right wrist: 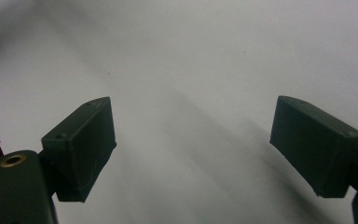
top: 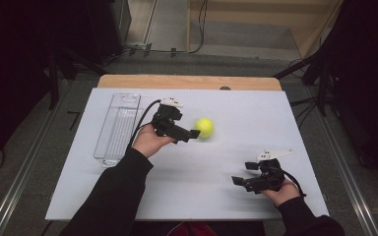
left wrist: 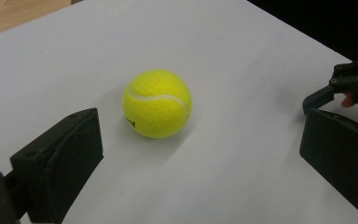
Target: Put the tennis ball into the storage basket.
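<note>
we see the yellow ball (top: 204, 127) lying on the white board (top: 236, 147), near its middle. our left gripper (top: 189, 129) sits just left of the ball with its jaws spread wide, the ball just ahead of the gap and not touched. our right gripper (top: 241, 173) rests well apart from the ball, nearer to us and to the right, jaws also wide apart over bare board. a clear tray (top: 118, 128) lies left of the ball, past the left hand (top: 149, 140).
</note>
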Demonstrator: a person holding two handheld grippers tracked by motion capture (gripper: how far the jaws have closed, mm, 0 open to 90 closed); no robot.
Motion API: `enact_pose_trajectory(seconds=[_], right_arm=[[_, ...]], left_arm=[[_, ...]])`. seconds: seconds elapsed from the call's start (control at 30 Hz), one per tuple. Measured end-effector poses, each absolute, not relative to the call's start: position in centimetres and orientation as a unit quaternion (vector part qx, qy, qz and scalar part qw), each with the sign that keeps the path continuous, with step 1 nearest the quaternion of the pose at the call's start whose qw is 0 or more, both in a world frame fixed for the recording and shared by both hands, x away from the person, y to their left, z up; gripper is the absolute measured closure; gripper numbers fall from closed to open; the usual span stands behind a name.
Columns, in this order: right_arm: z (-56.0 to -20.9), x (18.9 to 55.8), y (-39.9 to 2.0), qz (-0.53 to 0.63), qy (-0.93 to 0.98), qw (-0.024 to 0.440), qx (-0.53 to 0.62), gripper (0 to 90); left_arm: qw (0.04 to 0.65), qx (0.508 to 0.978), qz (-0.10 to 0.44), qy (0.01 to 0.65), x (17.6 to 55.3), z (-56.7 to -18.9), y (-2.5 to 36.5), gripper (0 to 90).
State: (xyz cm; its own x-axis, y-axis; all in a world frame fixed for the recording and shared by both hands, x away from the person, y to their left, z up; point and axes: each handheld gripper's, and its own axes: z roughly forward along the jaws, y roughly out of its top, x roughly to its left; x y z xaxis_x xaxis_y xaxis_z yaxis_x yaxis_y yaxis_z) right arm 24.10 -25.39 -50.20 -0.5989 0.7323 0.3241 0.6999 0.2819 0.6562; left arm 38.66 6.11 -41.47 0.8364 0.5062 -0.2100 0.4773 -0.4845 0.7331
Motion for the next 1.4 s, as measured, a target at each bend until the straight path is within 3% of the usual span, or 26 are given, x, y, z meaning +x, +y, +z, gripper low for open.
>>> enact_pose_trajectory(seconds=[1.4], right_arm=[[-50.1, 24.0, -25.6, 0.407, 0.799, 0.015, 0.443, 12.1]], left_arm=[[0.423, 0.855, 0.046, 0.296, 44.3, -42.8, 0.0, 0.0]])
